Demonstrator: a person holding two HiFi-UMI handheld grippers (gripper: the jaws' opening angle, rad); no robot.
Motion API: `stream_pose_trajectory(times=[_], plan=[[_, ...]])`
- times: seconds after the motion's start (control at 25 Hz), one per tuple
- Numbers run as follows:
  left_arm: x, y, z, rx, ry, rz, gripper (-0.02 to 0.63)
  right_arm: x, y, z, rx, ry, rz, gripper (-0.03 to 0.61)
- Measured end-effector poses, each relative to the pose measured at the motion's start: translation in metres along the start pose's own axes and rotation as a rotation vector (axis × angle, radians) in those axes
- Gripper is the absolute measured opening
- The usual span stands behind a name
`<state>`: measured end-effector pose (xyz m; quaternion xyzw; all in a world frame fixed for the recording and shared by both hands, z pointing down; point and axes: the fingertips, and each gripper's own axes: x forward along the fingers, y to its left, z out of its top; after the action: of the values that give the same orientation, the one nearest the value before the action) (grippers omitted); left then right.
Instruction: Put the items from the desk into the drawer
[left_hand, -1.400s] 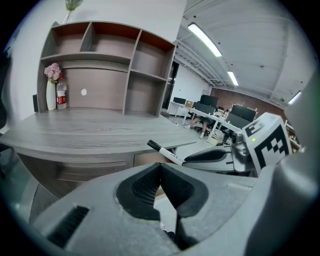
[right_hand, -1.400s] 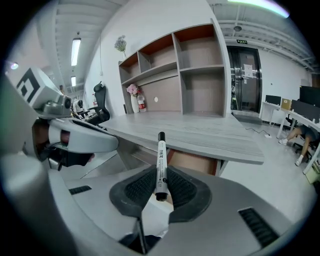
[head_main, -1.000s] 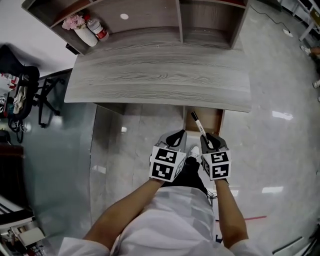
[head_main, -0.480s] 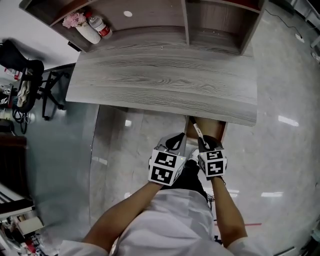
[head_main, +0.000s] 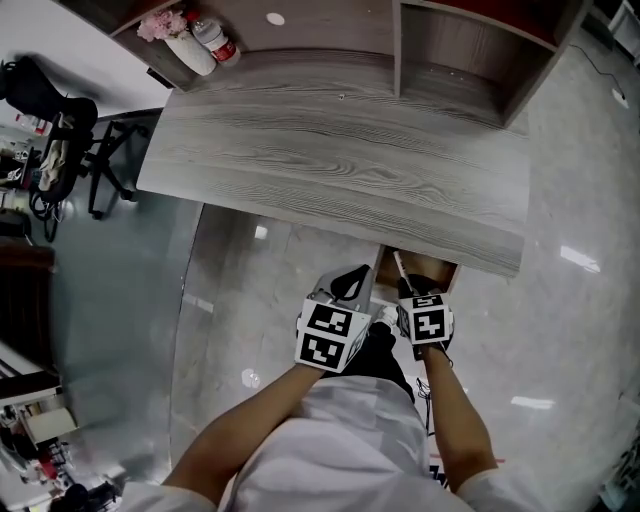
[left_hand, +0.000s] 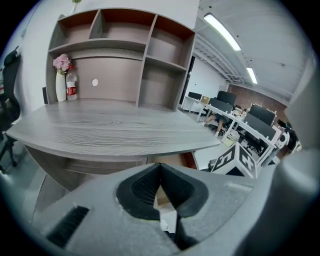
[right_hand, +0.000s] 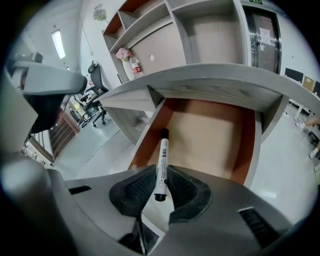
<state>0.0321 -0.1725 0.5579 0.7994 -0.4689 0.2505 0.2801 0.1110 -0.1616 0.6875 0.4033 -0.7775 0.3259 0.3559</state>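
Note:
My right gripper (right_hand: 161, 184) is shut on a white marker pen (right_hand: 161, 162) with a black cap, which points forward over the open drawer (right_hand: 210, 135) under the desk. In the head view the right gripper (head_main: 417, 293) sits at the drawer's (head_main: 432, 268) front, and the marker (head_main: 401, 267) sticks out over it. The drawer's brown bottom looks bare. My left gripper (head_main: 352, 285) hangs just left of the right one, below the desk edge, shut with nothing between its jaws (left_hand: 159, 186). The grey wooden desk (head_main: 340, 160) has a bare top.
A white vase with pink flowers (head_main: 180, 40) and a bottle (head_main: 218, 40) stand at the desk's back left, under the shelf unit (head_main: 470, 50). A black office chair (head_main: 75, 150) stands left of the desk. The floor is glossy grey.
Both grippers have moved forward toward the desk. The marker's tip now reaches in over the open drawer. The head camera has tilted, so the desk looks slanted.

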Motion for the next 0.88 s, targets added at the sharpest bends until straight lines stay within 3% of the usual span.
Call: stream_pose_trajectory(times=[0.44, 0.88], plan=[[-0.004, 0.009, 0.002, -0.031, -0.030, 0.005, 0.005, 0.011, 0.014, -0.001, -0.053, 0.026, 0.015, 0.077], [-0.029, 0.005, 0.013, 0.046, -0.050, -0.054, 0.005, -0.051, 0.040, 0.031, -0.004, -0.137, -0.040, 0.046]])
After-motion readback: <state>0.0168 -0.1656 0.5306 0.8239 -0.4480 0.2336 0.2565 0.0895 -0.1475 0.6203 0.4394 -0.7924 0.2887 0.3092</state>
